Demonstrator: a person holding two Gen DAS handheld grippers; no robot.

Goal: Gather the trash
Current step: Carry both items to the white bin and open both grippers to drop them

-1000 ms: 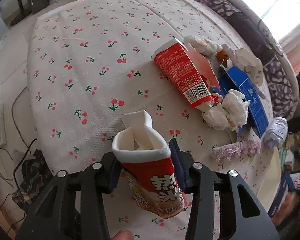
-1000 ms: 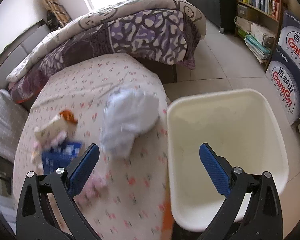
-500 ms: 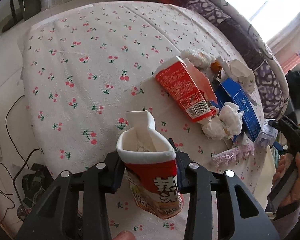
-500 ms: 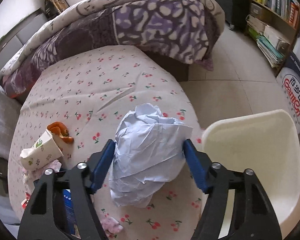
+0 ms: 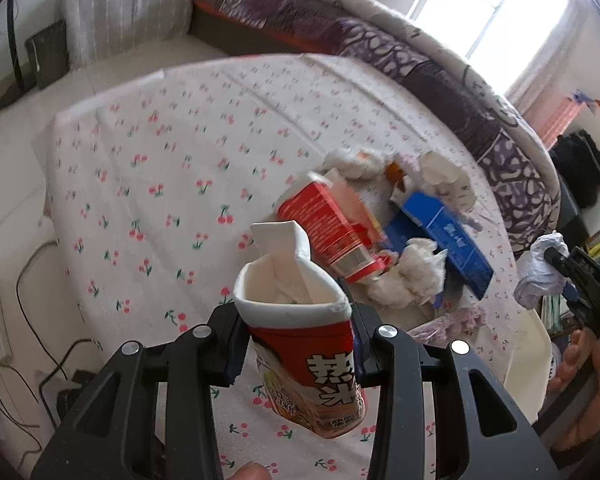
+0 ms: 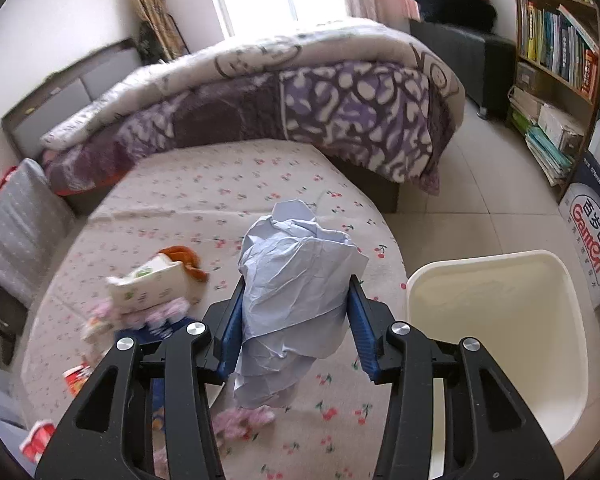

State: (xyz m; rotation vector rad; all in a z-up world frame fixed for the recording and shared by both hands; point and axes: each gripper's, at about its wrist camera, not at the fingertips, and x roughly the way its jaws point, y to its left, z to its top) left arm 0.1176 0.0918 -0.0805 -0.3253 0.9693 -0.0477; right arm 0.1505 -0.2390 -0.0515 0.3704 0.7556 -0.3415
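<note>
Our right gripper [image 6: 296,326] fingers have just been closing; crumpled pale-blue paper [image 6: 296,280] now pinched between them, lifted clear of tabletop [image 6: 220,184]. Means second piece of trash secured, ready for white bin [image 6: 496,320] just right of it. Our left gripper [image 5: 296,344] holds red-and-white noodle cup [image 5: 300,340], fingers narrow on its sides, higher above cherry cloth than a second ago. Both grippers tilt downward. Red carton [image 5: 328,232], blue box [image 5: 444,236], tissues [image 5: 408,276] remain on tabletop.

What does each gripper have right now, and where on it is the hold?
Left gripper clamps the red instant-noodle cup by its sides just under the rim. Right gripper, jaws just closing, squeezes the crumpled pale-blue paper wad across its middle.
</note>
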